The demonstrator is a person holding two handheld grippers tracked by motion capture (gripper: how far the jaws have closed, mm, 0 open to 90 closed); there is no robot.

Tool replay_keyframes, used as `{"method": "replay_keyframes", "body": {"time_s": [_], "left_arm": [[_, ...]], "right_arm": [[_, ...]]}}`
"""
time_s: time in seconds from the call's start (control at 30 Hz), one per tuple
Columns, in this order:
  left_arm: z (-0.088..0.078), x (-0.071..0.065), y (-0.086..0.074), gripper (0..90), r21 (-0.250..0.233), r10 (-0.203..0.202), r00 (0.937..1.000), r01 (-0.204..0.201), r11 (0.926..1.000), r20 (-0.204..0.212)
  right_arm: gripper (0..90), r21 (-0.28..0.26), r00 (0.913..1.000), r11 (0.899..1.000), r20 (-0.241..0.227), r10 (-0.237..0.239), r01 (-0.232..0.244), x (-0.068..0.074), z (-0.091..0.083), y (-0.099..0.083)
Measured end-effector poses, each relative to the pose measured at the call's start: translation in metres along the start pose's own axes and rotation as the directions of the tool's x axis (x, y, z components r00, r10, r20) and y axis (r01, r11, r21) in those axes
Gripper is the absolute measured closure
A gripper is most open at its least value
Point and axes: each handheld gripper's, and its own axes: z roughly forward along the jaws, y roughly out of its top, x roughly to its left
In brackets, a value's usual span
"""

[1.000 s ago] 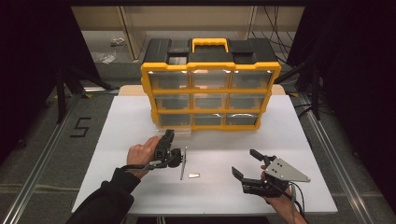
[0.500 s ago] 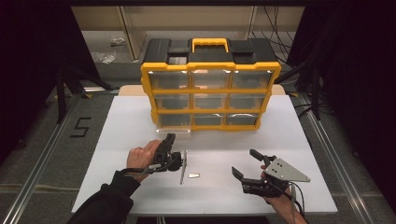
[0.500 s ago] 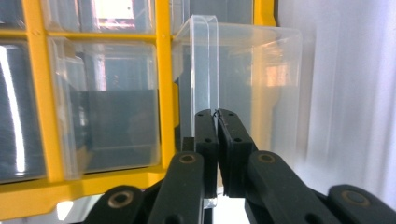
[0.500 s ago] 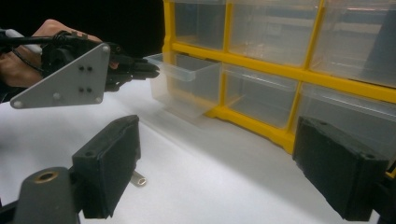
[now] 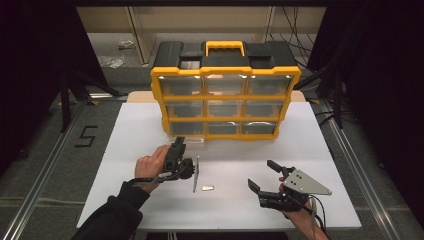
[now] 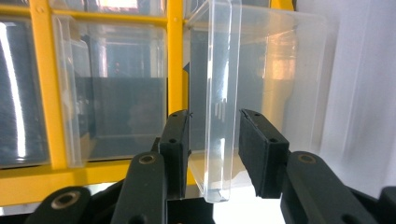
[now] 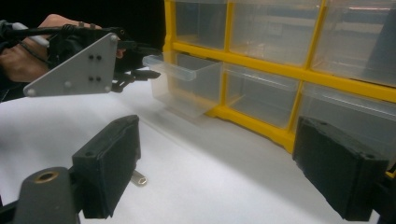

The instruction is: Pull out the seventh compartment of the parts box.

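Note:
A yellow and black drawer organizer (image 5: 226,88) stands at the back of the white table (image 5: 140,125). Its bottom-left clear drawer (image 5: 187,141) is pulled partly out. My left gripper (image 5: 178,150) is turned on its side at that drawer's front. In the left gripper view the two jaws (image 6: 214,121) close from either side on the clear drawer's front lip (image 6: 212,70). The right gripper view shows the same drawer (image 7: 182,88) sticking out with the left gripper (image 7: 140,70) at its lip. My right gripper (image 5: 260,174) rests open near the front right with nothing between its fingers (image 7: 112,163).
A small metal piece (image 5: 207,188) lies on the table between the two hands, and it shows again by my right gripper's left jaw (image 7: 138,178). The other clear drawers (image 7: 261,98) sit closed in the yellow frame (image 7: 261,58). Dark floor surrounds the table.
The left hand and gripper dipped slightly toward the person, then moved back up to the drawer front. The right gripper has stayed in place.

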Motion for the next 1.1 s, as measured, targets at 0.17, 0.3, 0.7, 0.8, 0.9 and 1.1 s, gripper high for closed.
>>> {"method": "replay_keyframes", "body": {"time_s": [0.17,0.3,0.7,0.8,0.9,1.1], "left_arm": [[0.006,0.007,-0.003,63.5,0.006,-0.036,0.9983,0.036,0.9993,0.046],[0.007,0.011,-0.004,66.4,-0.011,-0.032,0.9971,0.033,0.9994,0.069],[0.01,0.012,-0.004,74.3,-0.005,0.002,0.9931,-0.002,1.0,0.117],[0.009,0.012,-0.004,74.6,-0.006,0.008,0.9927,-0.007,1.0,0.12],[0.006,0.011,-0.005,74.7,-0.015,0.014,0.9929,-0.013,0.9998,0.118],[0.001,0.009,-0.003,74.8,-0.015,0.019,0.992,-0.017,0.9997,0.125]], "right_arm": [[16.1,0.002,1.0,1.0,-0.001,-0.003,0.003,0.0,0.0,0.0],[16.2,0.002,1.0,1.0,-0.002,-0.004,0.004,0.0,0.001,0.0],[16.2,0.001,1.0,1.0,-0.002,-0.001,0.001,0.0,0.0,0.0],[16.2,-0.001,1.0,1.0,-0.002,0.0,0.0,0.0,0.0,0.0],[16.2,-0.001,1.0,1.0,-0.002,0.0,0.0,0.0,0.0,0.0],[16.3,-0.001,1.0,1.0,-0.001,-0.001,0.001,0.0,0.0,0.0]]}}
